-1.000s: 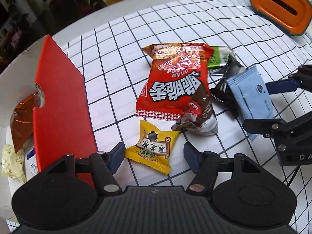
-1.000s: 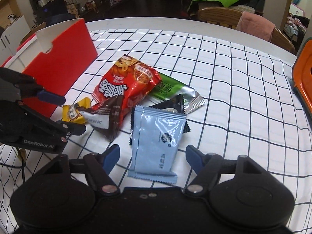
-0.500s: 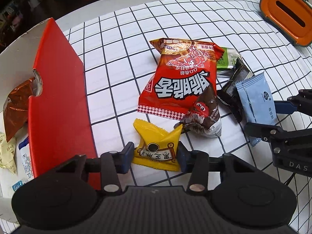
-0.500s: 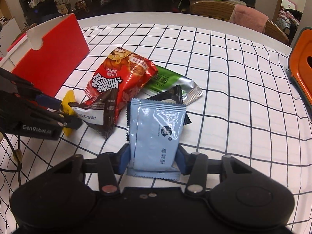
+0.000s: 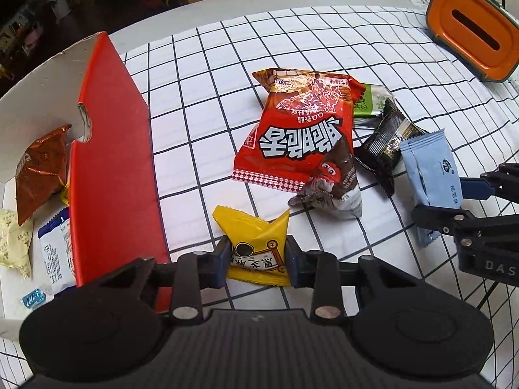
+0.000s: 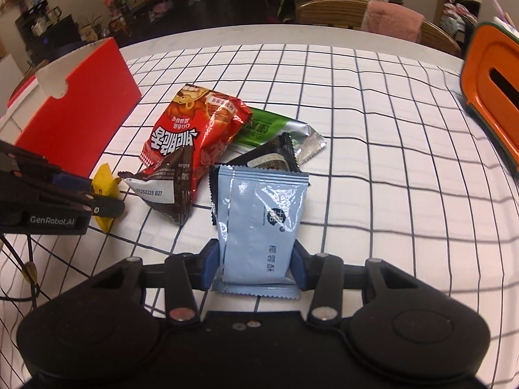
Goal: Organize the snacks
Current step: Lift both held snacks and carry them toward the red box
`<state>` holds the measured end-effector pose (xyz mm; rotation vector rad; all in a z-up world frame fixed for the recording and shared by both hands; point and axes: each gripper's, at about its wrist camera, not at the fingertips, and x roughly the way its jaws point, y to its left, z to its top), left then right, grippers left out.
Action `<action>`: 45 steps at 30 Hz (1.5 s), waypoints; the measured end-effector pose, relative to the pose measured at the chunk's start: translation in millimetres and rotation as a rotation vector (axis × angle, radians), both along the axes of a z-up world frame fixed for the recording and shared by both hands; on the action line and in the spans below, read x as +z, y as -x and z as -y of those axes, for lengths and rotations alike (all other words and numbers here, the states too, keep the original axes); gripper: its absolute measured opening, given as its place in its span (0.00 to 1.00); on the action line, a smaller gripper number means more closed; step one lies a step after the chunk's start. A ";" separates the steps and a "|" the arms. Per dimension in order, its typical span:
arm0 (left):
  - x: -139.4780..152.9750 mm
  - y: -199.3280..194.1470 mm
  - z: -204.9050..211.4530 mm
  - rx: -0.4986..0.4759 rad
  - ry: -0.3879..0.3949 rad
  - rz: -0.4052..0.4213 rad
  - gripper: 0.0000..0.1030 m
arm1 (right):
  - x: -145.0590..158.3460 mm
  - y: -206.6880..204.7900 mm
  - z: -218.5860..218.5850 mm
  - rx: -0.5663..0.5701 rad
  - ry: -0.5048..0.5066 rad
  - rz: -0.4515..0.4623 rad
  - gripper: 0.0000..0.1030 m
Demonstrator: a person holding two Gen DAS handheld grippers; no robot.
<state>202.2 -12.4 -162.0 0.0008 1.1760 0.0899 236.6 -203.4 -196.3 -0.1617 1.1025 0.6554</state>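
The yellow packet (image 5: 256, 243) is clamped between the blue pads of the left gripper (image 5: 258, 261), whose jaws have just been closing onto it; it is still down on the checked tablecloth (image 5: 201, 103). The pale blue sachet (image 6: 259, 227) is pinched at its lower end by the right gripper (image 6: 256, 269), where the last closing of the jaws was slight.

Places are given from the large red snack bag (image 5: 301, 129), which lies in the middle of the cloth. A brown candy bag (image 5: 334, 184) is laid over its near corner, close to the yellow packet. A green wrapper (image 5: 373, 103) is tucked under its far side, and a black packet (image 5: 386, 146) lies between it and the blue sachet, partly covered by the sachet. The red box (image 5: 110, 162) stands to its left, several packets seen inside. An orange container (image 5: 473, 26) sits well beyond it to the right.
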 end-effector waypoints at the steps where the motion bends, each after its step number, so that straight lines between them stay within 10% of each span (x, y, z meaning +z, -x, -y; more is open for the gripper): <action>1: 0.5 1.7 -0.4 0.001 0.002 0.003 0.32 | 2.1 1.9 2.4 -0.008 -0.008 -0.001 0.42; 23: 67.5 61.3 -19.2 0.022 0.081 0.093 0.32 | 81.1 54.3 1.4 0.027 -0.101 0.005 0.42; 45: 141.8 88.0 -116.1 0.071 0.090 0.251 0.24 | 151.3 53.6 -102.4 0.141 -0.135 0.146 0.42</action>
